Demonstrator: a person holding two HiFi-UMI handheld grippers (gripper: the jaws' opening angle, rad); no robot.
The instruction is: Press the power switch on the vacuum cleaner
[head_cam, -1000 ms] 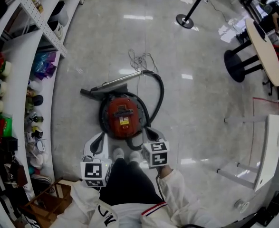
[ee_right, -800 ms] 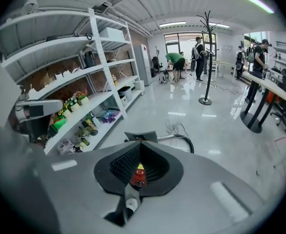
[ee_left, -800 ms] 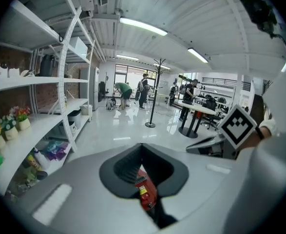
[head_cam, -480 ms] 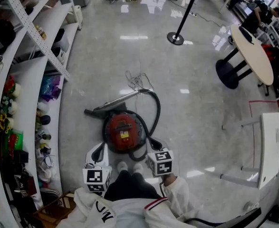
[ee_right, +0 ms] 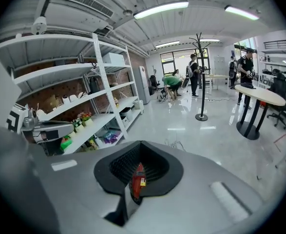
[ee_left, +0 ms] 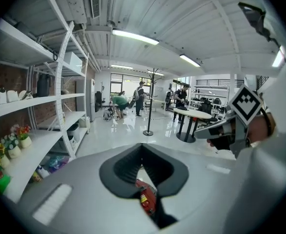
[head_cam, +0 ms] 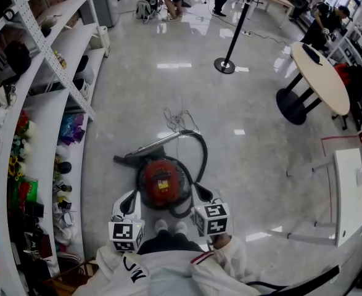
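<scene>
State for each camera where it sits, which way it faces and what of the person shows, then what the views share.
Head view: on the person's head, facing steeply down at the vacuum cleaner on the floor; sleeves, left gripper and right gripper show.
Left gripper view: rides that gripper, faces down the hall; own tongs, right gripper at the edge.
Right gripper view: likewise; own tongs, left gripper at the edge.
Shared: the red vacuum cleaner, seen past both tongs.

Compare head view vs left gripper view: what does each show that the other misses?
Head view only: the vacuum's hose, wand and loose cord, plus the left gripper from outside. Left gripper view only: ceiling lights, and that gripper's jaws nearly together, empty. Both: red vacuum cleaner, shelving, round table, right gripper.
</scene>
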